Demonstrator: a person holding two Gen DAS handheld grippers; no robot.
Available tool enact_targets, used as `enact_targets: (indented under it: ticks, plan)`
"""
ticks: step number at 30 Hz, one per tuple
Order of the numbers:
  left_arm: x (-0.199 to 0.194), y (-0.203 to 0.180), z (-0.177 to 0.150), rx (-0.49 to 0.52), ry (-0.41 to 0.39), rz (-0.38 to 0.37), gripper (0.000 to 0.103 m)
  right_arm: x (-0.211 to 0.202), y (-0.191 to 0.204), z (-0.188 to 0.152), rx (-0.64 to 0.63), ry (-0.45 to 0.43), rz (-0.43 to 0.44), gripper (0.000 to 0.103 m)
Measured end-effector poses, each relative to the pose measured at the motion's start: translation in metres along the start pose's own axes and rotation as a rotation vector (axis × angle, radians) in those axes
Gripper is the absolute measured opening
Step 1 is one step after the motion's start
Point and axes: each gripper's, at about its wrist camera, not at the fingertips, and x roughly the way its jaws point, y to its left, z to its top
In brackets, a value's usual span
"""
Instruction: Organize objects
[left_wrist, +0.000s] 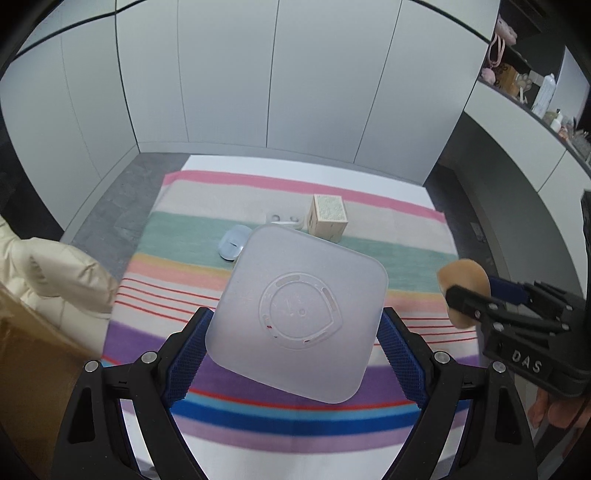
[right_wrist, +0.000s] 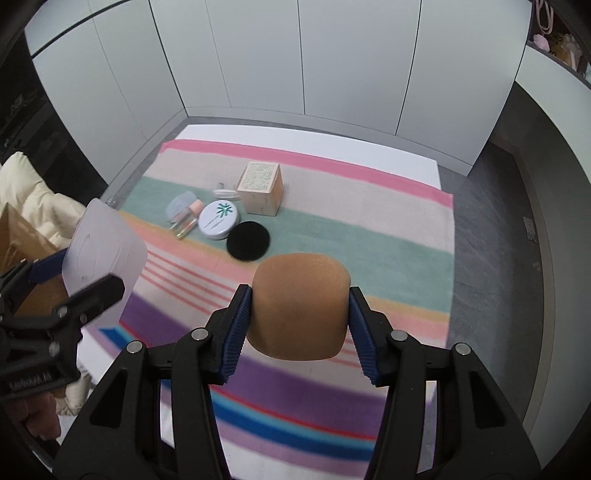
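My left gripper (left_wrist: 295, 334) is shut on a frosted square plastic box (left_wrist: 301, 314), lifted above the striped cloth (left_wrist: 258, 206); its blue pads press the box's two sides. In the right wrist view the same box (right_wrist: 105, 254) shows at the left. My right gripper (right_wrist: 300, 308) is shut on a tan makeup sponge (right_wrist: 301, 302), also lifted; the sponge (left_wrist: 463, 284) appears at the right in the left wrist view. On the cloth lie a round white tin (right_wrist: 218, 219), a black puff (right_wrist: 248, 240), small bottles (right_wrist: 186, 218) and a cardboard cube (right_wrist: 261, 188).
A cream padded jacket (left_wrist: 55, 266) and a brown paper bag (left_wrist: 33, 354) lie off the cloth's left edge. White cabinet doors (right_wrist: 295, 55) stand behind the table. A shelf with clutter (left_wrist: 535, 92) runs along the right. A small white case (right_wrist: 226, 193) lies by the cube.
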Motion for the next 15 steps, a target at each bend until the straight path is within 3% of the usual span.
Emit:
enact_targets:
  ticks: [15]
  plan:
    - [-0.1,-0.003,-0.021,-0.027,-0.117,-0.023,0.089,-0.106,0.011,-0.036,-0.055,-0.074,0.02,0.054]
